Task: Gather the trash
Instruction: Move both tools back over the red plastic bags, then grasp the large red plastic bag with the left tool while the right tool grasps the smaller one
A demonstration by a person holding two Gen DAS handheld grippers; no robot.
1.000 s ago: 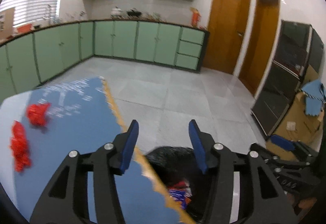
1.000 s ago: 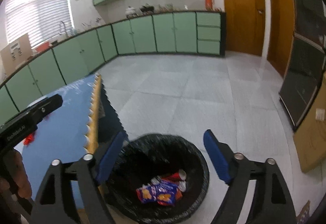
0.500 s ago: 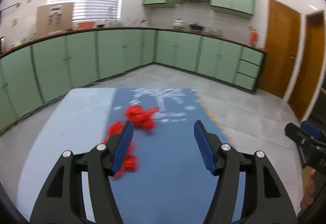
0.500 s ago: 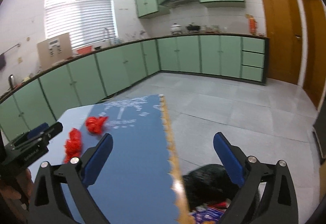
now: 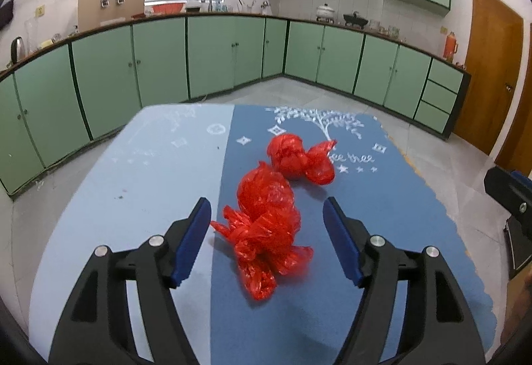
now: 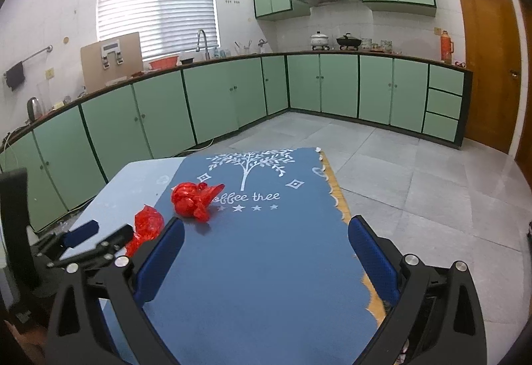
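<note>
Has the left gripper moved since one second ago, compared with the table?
Yes. The left gripper swung from the table's scalloped edge, over the bin, to above the tabletop; its opening jaws now frame the nearer red plastic bag.

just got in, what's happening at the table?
Trash pickup by a person with a handheld gripper in each hand. Two crumpled red plastic bags lie on the blue tablecloth. The left gripper is lined up on the nearer red bag, jaws opening, with the bag partly between its fingers but not pinched. The farther red bag sits untouched beyond it. The right gripper is wide open over bare cloth, holding nothing. Nothing is picked up yet.
</note>
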